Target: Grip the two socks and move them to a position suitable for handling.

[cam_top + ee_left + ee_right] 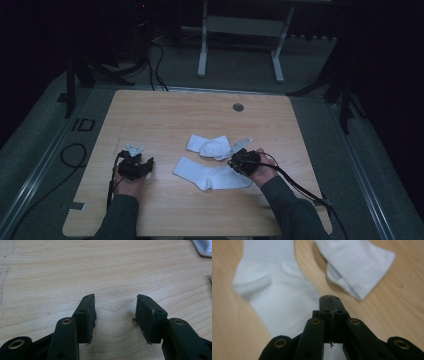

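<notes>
Socks (212,175) flat on table (150,115), right tool (331,299) closed

**Two white socks on a pale wood worktop**

The worktop (165,115) is light wood grain with rounded corners. The flat sock (210,175) lies stretched out near its middle. Just beyond that sock, toward the far edge, lies the folded sock (210,146), close by it. Farther beyond, near the far edge, sits a small round grey disc (238,107).

Dim room, dark walls. Light wood counter (150,115) with round grommet (238,107) near far edge. Grey carpet floor (240,70); white metal stand (240,30) behind; black cables (155,65) trailing left.
</notes>
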Tool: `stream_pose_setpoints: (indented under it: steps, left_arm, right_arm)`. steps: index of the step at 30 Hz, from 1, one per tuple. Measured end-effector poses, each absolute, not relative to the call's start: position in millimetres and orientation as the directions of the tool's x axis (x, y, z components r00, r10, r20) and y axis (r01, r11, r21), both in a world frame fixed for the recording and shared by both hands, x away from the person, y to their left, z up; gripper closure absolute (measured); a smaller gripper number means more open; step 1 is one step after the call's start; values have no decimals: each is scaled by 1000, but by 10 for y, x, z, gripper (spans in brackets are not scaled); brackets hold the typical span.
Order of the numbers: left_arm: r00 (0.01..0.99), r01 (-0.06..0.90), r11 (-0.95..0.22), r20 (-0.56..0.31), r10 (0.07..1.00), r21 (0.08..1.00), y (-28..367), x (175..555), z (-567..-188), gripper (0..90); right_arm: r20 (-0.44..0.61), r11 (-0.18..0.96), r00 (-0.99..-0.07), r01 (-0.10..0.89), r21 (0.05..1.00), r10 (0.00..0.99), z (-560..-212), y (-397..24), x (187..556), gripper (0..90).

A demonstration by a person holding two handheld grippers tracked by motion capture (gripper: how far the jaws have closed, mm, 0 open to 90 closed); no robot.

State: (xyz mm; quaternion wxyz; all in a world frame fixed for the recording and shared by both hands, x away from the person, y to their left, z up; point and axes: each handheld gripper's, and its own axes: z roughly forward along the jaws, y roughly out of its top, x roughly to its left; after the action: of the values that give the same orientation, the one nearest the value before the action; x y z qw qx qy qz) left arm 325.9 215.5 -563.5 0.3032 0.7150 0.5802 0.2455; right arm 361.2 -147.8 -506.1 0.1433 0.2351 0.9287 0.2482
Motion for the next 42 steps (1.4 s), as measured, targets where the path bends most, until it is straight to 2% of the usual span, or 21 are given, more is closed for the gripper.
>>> stream_pose_setpoints:
  steps: [12, 18, 26, 33, 37, 42]
  left_arm:
    - [206, 681, -142, -1, 979, 719, 2154, 3259, -5636, 504]
    - [207, 681, -143, -1, 978, 718, 2155, 3259, -5635, 505]
    - [206, 681, -142, -1, 979, 718, 2154, 3258, -5636, 504]
    - [205, 679, -141, -2, 979, 720, 2150, 3260, -5638, 501]
    - [206, 679, -143, 0, 979, 720, 2151, 3261, -5638, 502]
    - [206, 680, -142, -2, 979, 720, 2151, 3261, -5637, 502]
  right_arm:
    - [-203, 797, -842, 356, 487, 500, -5248, -1132, 3911, 897]
    - [-185, 803, -845, 376, 462, 502, -5377, -1087, 3985, 898]
    - [-133, 801, -858, 394, 450, 497, -5358, -1169, 3946, 895]
    - [-100, 769, -863, 383, 512, 495, -5178, -1176, 3905, 778]
    - [-138, 768, -854, 365, 526, 501, -5069, -1107, 3946, 660]
    - [-157, 768, -851, 354, 533, 501, -5006, -941, 4036, 563]
